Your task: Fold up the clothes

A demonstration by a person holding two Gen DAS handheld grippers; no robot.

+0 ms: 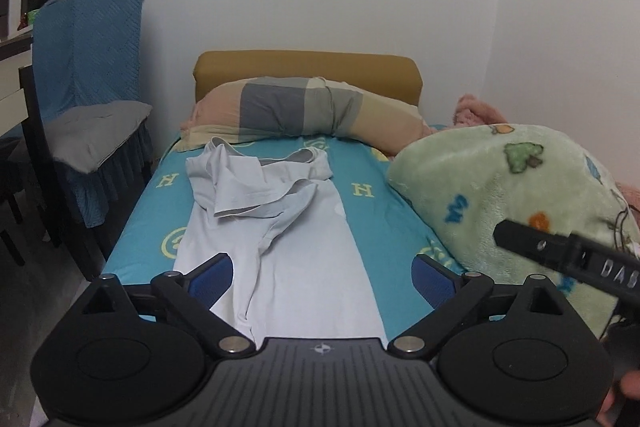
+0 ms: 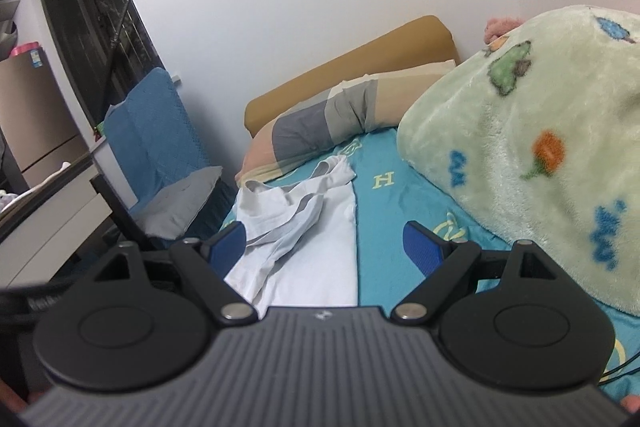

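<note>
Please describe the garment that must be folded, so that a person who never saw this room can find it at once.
Look at the bed with the turquoise sheet and the striped pillow at its head. Below that pillow, along the middle of the sheet, lies the pale blue-white T-shirt, its sleeves folded in across the chest. Unlike the fluffy green cartoon blanket heaped beside it, it is plain, thin and flat.

Even, cool indoor light, moderately bright; shadows soft and faint; no glare; fisheye bends the window frame [image 2: 80, 7] at upper left; frame corners darken; right view slightly soft.
</note>
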